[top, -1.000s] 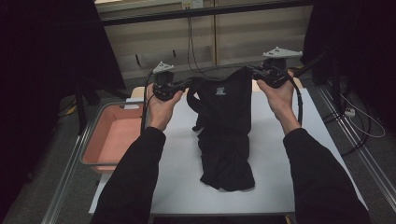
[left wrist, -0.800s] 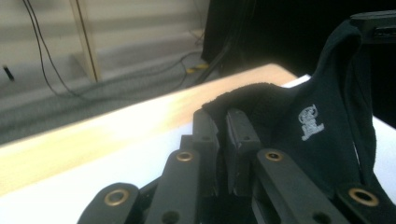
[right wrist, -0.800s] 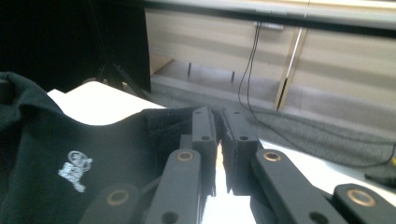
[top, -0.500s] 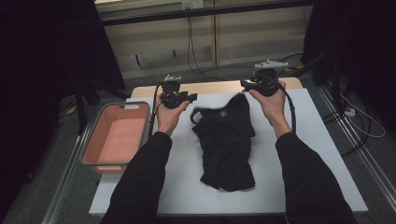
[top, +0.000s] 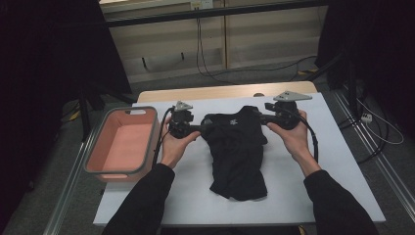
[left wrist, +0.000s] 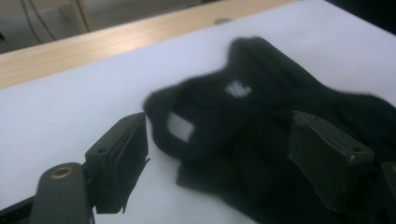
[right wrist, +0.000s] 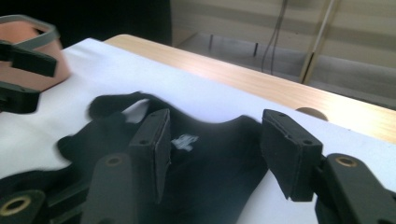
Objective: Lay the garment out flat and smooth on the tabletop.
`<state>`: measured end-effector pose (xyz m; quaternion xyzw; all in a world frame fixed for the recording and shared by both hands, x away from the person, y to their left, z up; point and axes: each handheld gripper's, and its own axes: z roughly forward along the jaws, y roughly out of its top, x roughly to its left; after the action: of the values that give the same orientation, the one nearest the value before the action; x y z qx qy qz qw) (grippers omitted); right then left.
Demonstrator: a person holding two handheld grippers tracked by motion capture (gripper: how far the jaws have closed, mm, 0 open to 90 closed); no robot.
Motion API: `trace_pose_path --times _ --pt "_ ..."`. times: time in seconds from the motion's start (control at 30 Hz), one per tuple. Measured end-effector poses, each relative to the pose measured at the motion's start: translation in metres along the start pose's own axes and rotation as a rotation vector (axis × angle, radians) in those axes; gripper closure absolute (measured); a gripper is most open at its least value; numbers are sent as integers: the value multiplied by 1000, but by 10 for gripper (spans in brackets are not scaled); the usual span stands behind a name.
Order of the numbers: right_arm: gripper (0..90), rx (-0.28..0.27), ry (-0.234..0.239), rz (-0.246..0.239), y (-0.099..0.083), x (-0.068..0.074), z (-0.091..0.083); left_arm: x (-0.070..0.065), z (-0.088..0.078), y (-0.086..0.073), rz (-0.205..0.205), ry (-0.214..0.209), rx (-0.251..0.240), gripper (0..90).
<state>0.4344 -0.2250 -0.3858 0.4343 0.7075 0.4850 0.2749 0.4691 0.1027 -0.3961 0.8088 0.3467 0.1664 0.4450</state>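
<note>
Black garment: a dark top lies flat on the white table, collar end toward the far wooden edge, a small pale label showing near the neckline.
Left gripper: down at the top's left shoulder, jaws just swung apart, cloth lying loose between them, nothing pinched.
Right gripper: at the right shoulder, jaws just been opening too, pads clear of the fabric, so it's let go.
Hands: each wrapped round its gripper body, low over the table.
Pink bin: sitting just left of the left hand.
</note>
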Motion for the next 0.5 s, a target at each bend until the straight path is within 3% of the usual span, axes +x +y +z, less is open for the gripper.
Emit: trace_pose_path --times 0.07,0.17,0.27,0.37,0.5 --pt "427 -9 17 -14 -6 7 -9 -7 -5 -7 14 -23 1 195" --pt "421 -5 44 -24 -16 16 -19 -15 -9 -19 -9 -49 12 128" --pt "416 7 63 -44 -26 23 -26 -28 -13 -27 1 -51 31 140" --pt "411 6 93 -43 -37 32 -34 -39 -16 -34 53 -75 53 140" --pt "384 36 116 -63 -53 49 -44 -47 -19 -46 66 -78 69 137"
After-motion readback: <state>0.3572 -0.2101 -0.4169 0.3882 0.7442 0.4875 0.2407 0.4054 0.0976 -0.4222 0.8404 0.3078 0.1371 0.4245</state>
